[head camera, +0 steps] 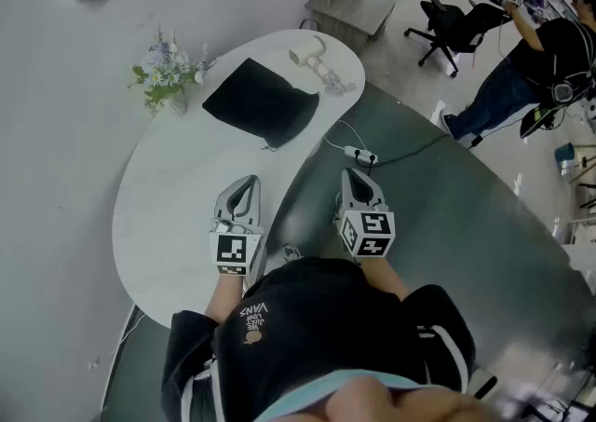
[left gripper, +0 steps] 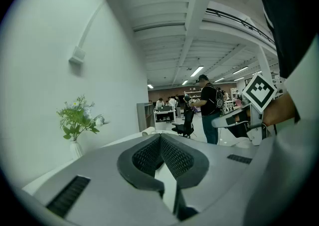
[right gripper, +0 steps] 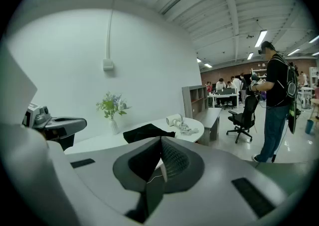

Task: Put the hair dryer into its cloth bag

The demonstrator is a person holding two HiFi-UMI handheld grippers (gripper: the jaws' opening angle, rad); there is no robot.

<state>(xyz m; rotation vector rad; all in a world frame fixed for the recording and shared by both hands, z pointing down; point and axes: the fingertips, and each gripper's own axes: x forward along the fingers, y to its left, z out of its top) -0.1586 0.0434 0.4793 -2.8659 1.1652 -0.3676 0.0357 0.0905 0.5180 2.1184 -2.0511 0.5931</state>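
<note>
A white hair dryer [head camera: 310, 57] with its coiled cord [head camera: 335, 85] lies at the far end of the white table [head camera: 172, 211]; it also shows small in the right gripper view [right gripper: 174, 119]. The black cloth bag [head camera: 262, 102] lies flat beside it, nearer me [right gripper: 147, 132]. My left gripper [head camera: 244, 182] hangs over the near part of the table, shut and empty [left gripper: 160, 136]. My right gripper [head camera: 355, 174] is off the table's right edge, over the floor, also shut with nothing in it [right gripper: 160, 140]. Both are well short of the bag.
A vase of flowers [head camera: 168, 71] stands at the table's left edge by the wall. A power strip and cable [head camera: 361, 155] lie on the floor right of the table. A person [head camera: 521, 66] and an office chair [head camera: 449, 27] are at the far right.
</note>
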